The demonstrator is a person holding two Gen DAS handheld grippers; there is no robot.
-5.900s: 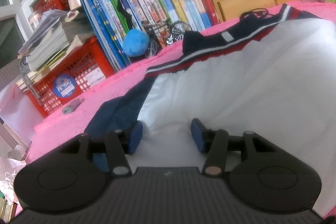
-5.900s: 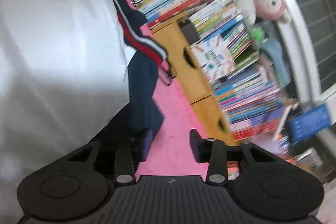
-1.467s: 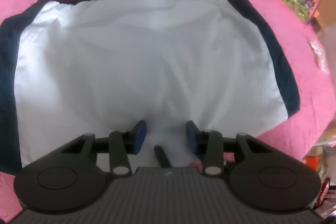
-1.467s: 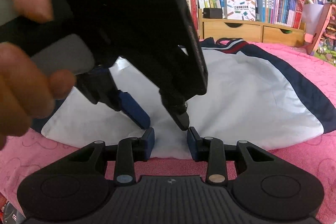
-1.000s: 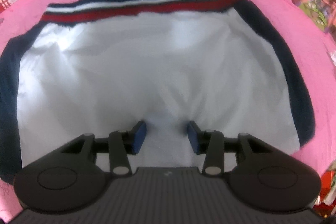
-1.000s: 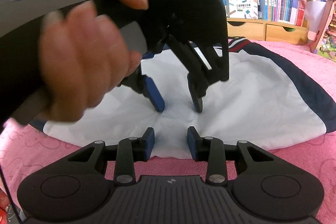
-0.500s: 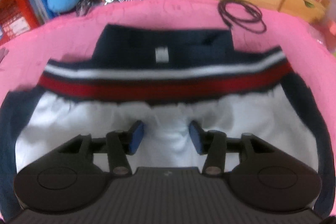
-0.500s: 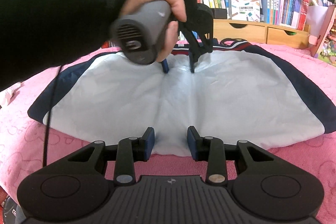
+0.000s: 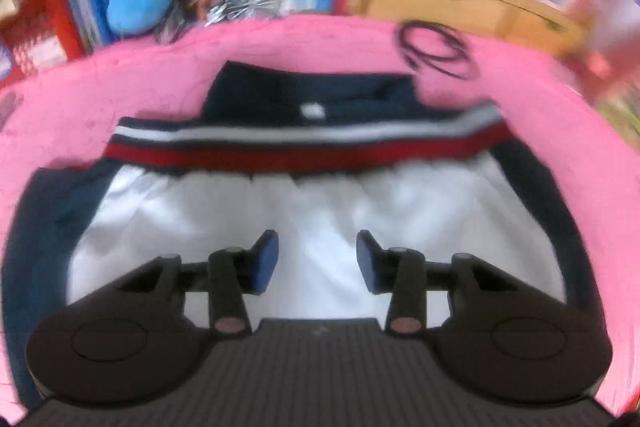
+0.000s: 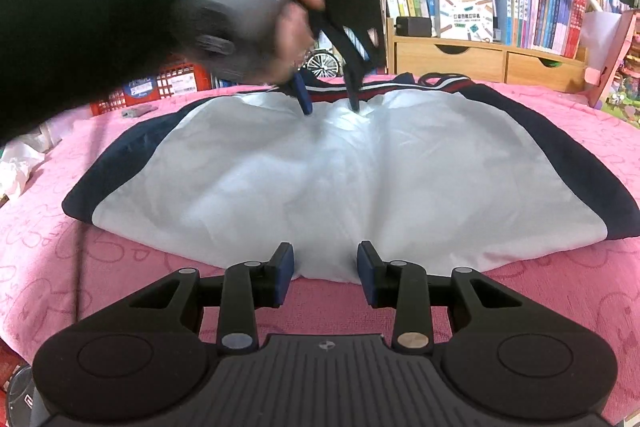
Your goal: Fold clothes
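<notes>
White jacket with navy sleeves and red-white stripe (image 10: 340,179) lay flat on the pink towelling cover (image 10: 540,291); I held my left gripper (image 10: 330,101) and right gripper (image 10: 325,273) agape, both empty.

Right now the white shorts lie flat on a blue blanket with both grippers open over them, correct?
Not quite: the blanket is pink, as the right wrist view shows. The shorts do lie flat, with left gripper and right gripper both open.
</notes>
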